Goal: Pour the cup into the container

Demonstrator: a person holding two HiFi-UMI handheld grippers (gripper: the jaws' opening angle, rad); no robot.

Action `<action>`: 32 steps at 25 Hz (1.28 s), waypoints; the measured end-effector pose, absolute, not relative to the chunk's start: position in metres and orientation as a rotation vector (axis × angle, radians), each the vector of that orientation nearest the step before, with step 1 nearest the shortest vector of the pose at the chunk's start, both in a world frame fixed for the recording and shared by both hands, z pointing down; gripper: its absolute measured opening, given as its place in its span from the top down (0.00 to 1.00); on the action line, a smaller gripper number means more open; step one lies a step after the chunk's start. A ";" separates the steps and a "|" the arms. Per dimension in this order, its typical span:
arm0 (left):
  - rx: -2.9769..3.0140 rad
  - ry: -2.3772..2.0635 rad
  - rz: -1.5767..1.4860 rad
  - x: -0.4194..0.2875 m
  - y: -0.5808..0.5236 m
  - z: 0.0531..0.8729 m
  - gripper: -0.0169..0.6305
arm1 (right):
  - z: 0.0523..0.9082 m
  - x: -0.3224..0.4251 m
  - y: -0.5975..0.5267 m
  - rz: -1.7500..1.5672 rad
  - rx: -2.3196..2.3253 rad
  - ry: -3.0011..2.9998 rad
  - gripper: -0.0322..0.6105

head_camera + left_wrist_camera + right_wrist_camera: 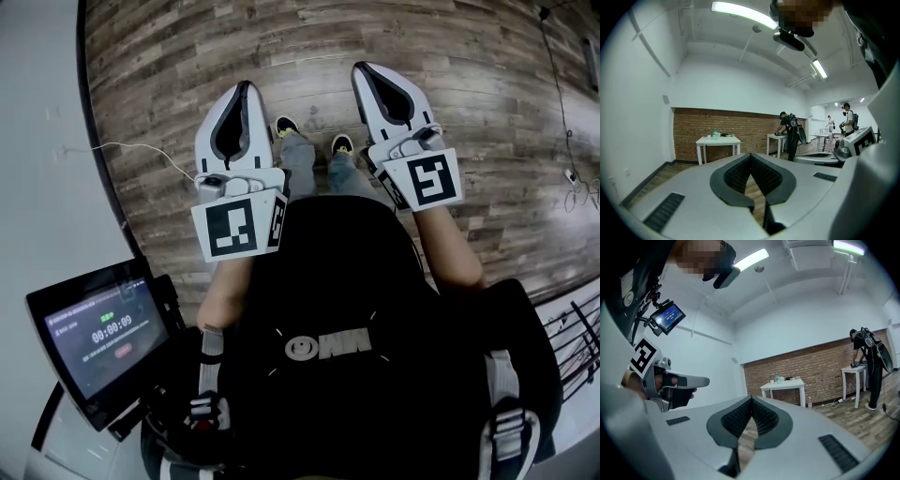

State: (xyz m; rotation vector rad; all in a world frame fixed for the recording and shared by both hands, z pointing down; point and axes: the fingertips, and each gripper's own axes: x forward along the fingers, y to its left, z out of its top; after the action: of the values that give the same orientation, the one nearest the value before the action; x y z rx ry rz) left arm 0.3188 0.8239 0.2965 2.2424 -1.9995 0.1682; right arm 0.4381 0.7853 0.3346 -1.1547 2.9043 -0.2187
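Observation:
My left gripper (246, 86) and right gripper (363, 67) are held side by side at waist height over a wooden floor. Both are shut, with nothing between their jaws. In the left gripper view the jaws (750, 155) meet at their tips and point at a far white table (718, 139). On it stand a small pale bottle (715, 134) and a little cup-like thing (708, 137), too small to make out. The right gripper (751, 398) faces the same table (783, 383), and the left gripper (670, 380) shows beside it.
A person in black (790, 133) bends over a second white table along the brick wall. More people stand at the far right (848, 119). A white wall runs along my left. A small screen (98, 337) hangs at my left hip. My feet (309, 141) are on the wood floor.

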 end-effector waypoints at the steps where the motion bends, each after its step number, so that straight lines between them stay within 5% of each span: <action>1: 2.249 -1.992 0.161 0.311 0.818 0.297 0.97 | 0.334 0.430 0.781 -0.218 -1.151 2.900 0.94; 14: 2.254 -1.924 0.082 0.182 0.729 0.306 0.97 | 0.333 0.298 0.690 -0.215 -1.210 2.986 0.94; 32: 2.233 -1.990 0.099 0.209 0.628 0.292 0.97 | 0.324 0.314 0.596 -0.208 -1.122 2.915 0.94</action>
State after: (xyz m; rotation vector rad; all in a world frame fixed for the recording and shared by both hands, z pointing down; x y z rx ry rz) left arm 0.2085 0.6279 0.2923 2.2329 -1.9899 0.0994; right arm 0.3143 0.5960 0.3243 -1.1220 2.9153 -0.2085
